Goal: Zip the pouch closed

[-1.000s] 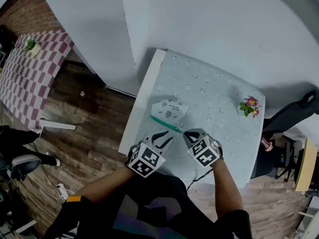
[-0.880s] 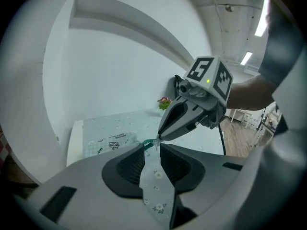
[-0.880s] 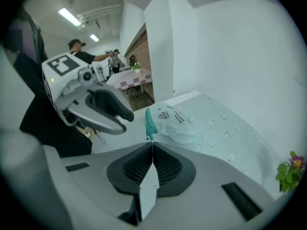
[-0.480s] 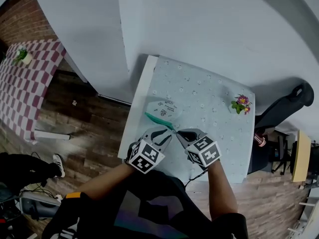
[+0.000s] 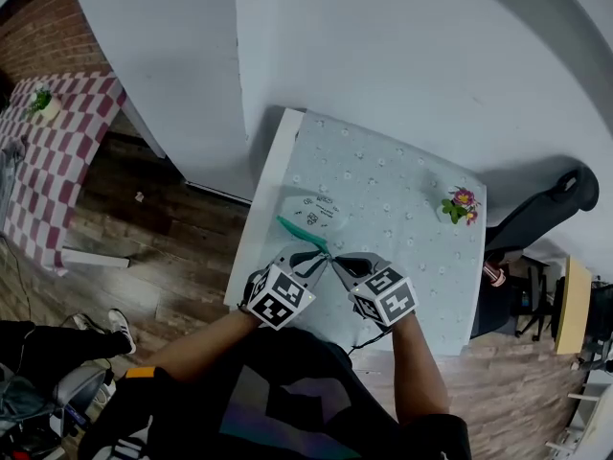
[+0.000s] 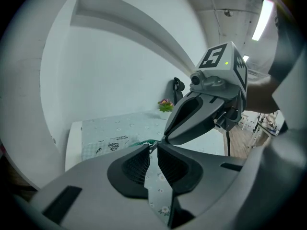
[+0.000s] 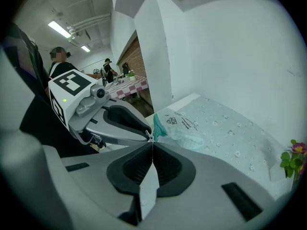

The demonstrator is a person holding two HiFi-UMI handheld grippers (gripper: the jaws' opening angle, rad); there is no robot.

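Tabletop (image 5: 402, 199) pouch (image 5: 321, 209), near end perhaps hidden

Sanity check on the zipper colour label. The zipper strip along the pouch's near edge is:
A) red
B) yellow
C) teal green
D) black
C: the zipper strip shows as a teal green band along the near edge of the pale pouch in the head view, and the right gripper view shows the same teal just past the jaw tips.

Glossy translucent plastic pouch (image 5: 322, 209) on matt cloth tablecloth (image 5: 402, 195).
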